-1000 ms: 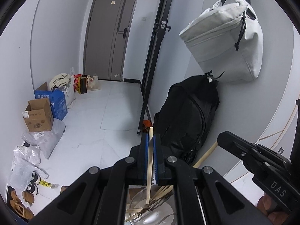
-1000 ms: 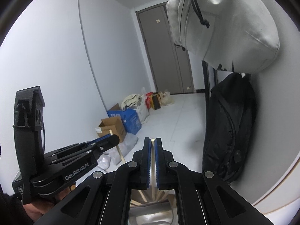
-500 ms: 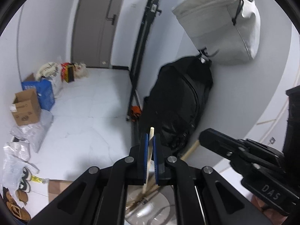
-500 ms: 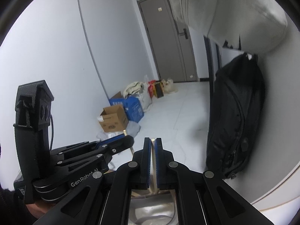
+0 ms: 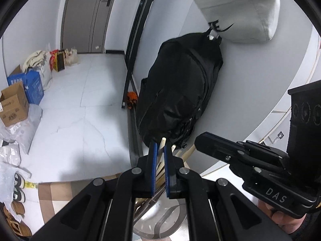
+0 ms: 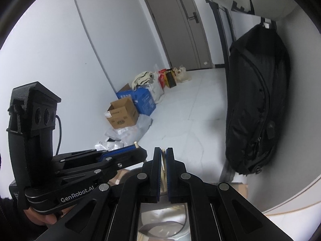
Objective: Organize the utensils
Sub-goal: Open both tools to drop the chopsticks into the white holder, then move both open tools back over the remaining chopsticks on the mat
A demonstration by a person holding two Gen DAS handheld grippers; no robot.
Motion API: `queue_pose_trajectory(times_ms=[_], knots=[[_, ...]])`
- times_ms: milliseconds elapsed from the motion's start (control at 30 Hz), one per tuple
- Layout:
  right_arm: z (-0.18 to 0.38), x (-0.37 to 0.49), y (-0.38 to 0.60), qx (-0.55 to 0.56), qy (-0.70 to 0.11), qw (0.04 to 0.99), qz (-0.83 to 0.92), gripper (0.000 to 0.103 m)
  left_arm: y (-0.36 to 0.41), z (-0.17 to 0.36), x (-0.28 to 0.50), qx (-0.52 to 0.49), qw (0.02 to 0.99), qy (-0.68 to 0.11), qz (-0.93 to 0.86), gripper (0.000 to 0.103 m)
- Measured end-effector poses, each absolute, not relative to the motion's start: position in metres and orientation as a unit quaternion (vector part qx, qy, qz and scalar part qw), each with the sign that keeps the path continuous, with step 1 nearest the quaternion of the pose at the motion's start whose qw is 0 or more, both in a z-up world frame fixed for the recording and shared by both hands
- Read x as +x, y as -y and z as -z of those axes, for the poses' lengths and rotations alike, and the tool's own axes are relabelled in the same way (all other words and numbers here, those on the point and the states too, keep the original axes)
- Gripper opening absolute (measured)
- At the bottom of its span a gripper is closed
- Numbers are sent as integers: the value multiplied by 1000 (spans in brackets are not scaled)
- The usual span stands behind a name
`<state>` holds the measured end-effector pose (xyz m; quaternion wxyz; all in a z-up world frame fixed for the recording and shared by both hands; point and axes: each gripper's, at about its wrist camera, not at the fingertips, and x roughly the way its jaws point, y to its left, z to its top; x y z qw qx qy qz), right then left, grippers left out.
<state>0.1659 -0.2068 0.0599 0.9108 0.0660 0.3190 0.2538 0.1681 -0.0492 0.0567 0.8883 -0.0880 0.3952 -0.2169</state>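
My left gripper (image 5: 159,148) is shut on a pale wooden chopstick (image 5: 162,143) whose tip sticks out past the blue pads. My right gripper (image 6: 163,153) is shut on another wooden chopstick (image 6: 163,151). Both are held over a shiny metal container (image 5: 160,219) with several more chopsticks (image 5: 187,153) leaning in it; the container also shows in the right wrist view (image 6: 163,221). The right gripper (image 5: 202,140) appears at the right in the left wrist view. The left gripper (image 6: 138,150) sits just left of the right one, its chopstick tip poking out.
A black backpack (image 5: 178,92) hangs on the grey wall under a pale grey bag (image 5: 240,10). Cardboard and blue boxes (image 5: 18,96), plastic bags and shoes (image 5: 18,188) lie on the white tiled floor. A grey door (image 5: 88,16) is at the far end.
Both grippers have tilted downward, so the bags slid up in view and more floor shows. Each stays shut on its chopstick, and the grippers have stayed close together.
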Motion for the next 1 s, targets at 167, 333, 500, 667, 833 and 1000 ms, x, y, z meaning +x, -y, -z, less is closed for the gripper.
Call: queue_pose_trajectory(times_ms=[167, 333, 500, 667, 833, 1000], knots=[[-55, 170, 206, 68, -331, 904, -260, 5, 49, -46, 173, -89, 873, -425, 223, 2], [-55, 167, 220, 106, -331, 899, -266, 10, 38, -55, 176, -127, 863, -433, 227, 12], [-64, 152, 243, 154, -302, 902, -268, 51, 31, -76, 163, -128, 881, -401, 218, 46], [-74, 135, 250, 165, -287, 907, -261, 65, 34, -90, 134, -90, 904, -375, 182, 49], [-84, 111, 245, 149, -273, 914, -261, 72, 36, -99, 101, -71, 923, -349, 148, 63], [-95, 80, 235, 123, -251, 923, -264, 84, 33, -103, 83, -74, 929, -344, 114, 64]])
